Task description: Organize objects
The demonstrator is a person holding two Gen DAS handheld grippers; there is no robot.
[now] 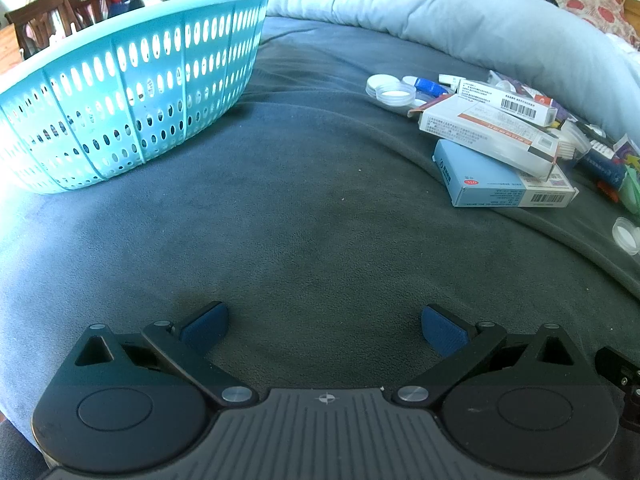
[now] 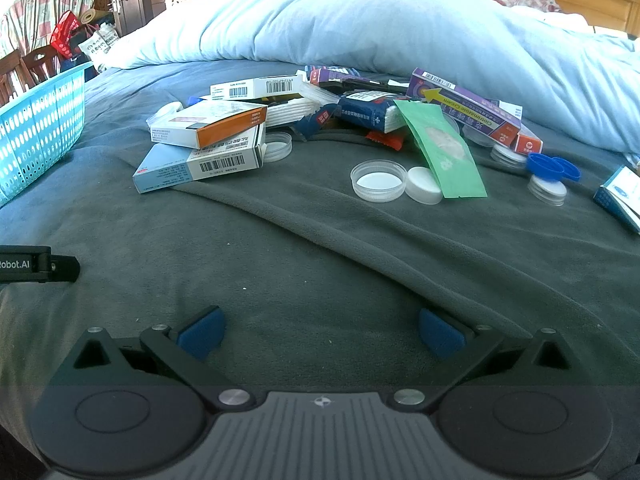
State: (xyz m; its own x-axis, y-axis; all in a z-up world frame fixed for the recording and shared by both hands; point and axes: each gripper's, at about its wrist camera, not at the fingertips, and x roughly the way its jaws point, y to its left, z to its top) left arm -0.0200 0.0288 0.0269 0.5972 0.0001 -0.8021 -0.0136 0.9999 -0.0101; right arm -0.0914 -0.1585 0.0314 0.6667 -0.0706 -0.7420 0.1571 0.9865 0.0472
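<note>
Currently both claws spread wide, nothing held: left gripper (image 1: 325, 330) and right gripper (image 2: 322, 332) low over the grey blanket (image 2: 320, 248). Turquoise basket (image 1: 120, 92) sits ahead-left of left claw. Pile of medicine boxes (image 2: 204, 136), clear lid (image 2: 378, 181) and green sachet (image 2: 444, 152) lies ahead of right claw, well apart from it

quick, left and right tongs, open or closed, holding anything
Left tongs: open, holding nothing, above the bare grey blanket.
Right tongs: open, holding nothing, short of the pile of boxes.
</note>
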